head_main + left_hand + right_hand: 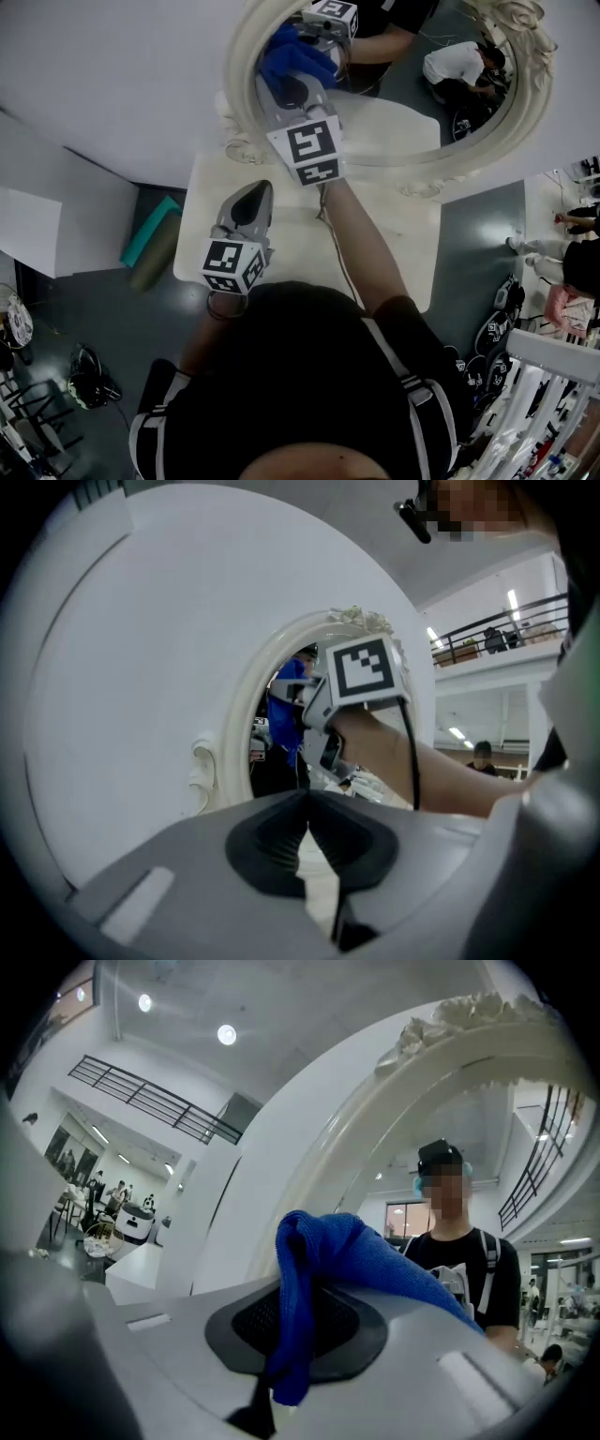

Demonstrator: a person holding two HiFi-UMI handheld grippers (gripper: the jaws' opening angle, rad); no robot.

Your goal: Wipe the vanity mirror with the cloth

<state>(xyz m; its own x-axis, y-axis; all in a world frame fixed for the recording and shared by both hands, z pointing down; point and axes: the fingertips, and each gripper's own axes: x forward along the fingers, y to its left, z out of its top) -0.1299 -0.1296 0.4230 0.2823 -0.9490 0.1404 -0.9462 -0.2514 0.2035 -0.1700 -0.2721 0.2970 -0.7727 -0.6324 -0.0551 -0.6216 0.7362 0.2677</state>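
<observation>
An oval vanity mirror (412, 103) in an ornate cream frame (246, 56) stands at the back of a cream table (394, 234). My right gripper (292, 82) is raised to the mirror's left side, shut on a blue cloth (292, 58) that presses against the glass. In the right gripper view the blue cloth (323, 1269) hangs out between the closed jaws, with the frame (469, 1026) arching above. My left gripper (251, 202) hovers low over the table, shut and holding nothing. The left gripper view shows the mirror frame (239, 724) and the cloth (283, 705) ahead.
A white wall (112, 75) runs behind the mirror. On the dark floor to the left lie a teal mat (150, 234) and a white board (28, 230). People and gear (562, 272) stand at the right edge.
</observation>
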